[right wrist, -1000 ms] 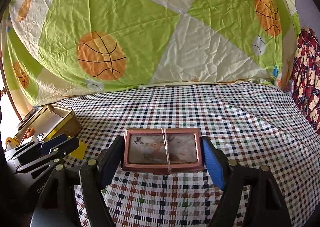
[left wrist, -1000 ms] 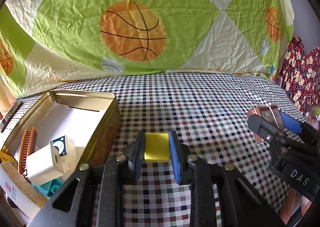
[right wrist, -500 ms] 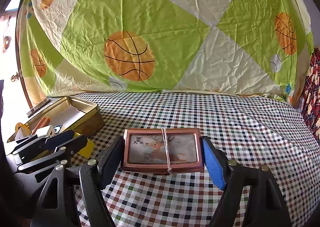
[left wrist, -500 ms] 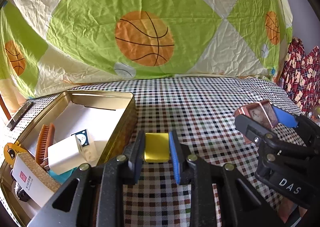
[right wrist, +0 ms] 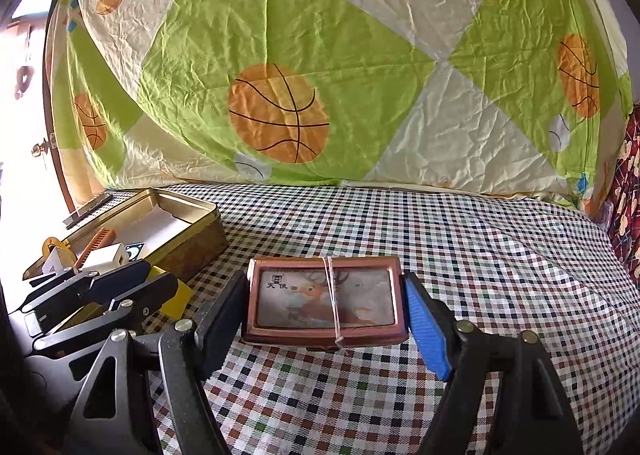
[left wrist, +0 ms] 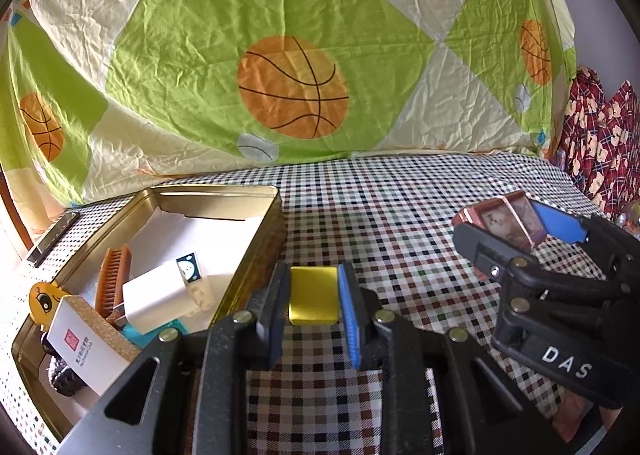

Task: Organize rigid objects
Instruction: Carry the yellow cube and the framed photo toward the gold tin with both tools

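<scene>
yellow and small, the flat block [left wrist: 313,299] sits pinched between the pads of the left gripper [left wrist: 313,301], low in the centre of the left wrist view, held above the checked cloth [left wrist: 400,223]. at about 9 o'clock from the block, just beside the gripper's dark finger, stands the open gold tin [left wrist: 224,191], its near corner close to that finger. inside the tin lie a white charger cube [left wrist: 158,301], a brown comb [left wrist: 114,281] on edge against the cube, and a cork-topped white box [left wrist: 86,347] toward 8 o'clock; a yellow cartoon-face piece [left wrist: 42,295] shows at the tin's left rim. a dark flat bar [left wrist: 52,237] rests on the cloth outside the tin, toward 10 o'clock. at 3 o'clock in the same view the right gripper [left wrist: 516,221] carries a copper-framed card box [left wrist: 506,217], seen nearly end on. in the right wrist view that gripper [right wrist: 325,305] stands fairly wide, its black and blue pads pressed against the short ends of the card box [right wrist: 324,301], which shows a deer picture and a thin white band around its middle; the box is lifted over the cloth [right wrist: 480,255]. the left gripper [right wrist: 160,291] appears at 9 o'clock there, a yellow corner [right wrist: 178,299] poking from it, with the tin [right wrist: 192,247] behind at 10 o'clock. a green and cream sheet printed with basketballs [right wrist: 280,113] hangs across the back at 12 o'clock.
</scene>
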Tool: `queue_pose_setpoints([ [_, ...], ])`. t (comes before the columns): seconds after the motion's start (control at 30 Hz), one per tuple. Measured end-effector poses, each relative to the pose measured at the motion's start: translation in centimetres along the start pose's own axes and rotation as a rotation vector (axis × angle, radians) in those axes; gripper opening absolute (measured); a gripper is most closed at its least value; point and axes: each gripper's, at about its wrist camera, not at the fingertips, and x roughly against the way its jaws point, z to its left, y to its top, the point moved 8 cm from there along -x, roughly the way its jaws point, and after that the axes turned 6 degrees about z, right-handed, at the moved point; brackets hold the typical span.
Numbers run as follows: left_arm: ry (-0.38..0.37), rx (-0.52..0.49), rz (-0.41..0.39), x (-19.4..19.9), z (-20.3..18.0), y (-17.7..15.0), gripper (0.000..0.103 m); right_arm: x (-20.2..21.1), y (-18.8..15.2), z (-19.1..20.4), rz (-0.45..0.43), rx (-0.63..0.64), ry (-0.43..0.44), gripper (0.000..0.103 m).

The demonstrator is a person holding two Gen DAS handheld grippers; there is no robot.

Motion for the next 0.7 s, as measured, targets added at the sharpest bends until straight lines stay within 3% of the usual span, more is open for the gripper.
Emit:
queue_pose_setpoints([
  [0.7, 0.003, 0.016, -0.101, 3.7, 1.8, -0.8, 0.024, 1.7, -0.4, 2.6, -0.049, 0.071, 0.059, 0.078],
])
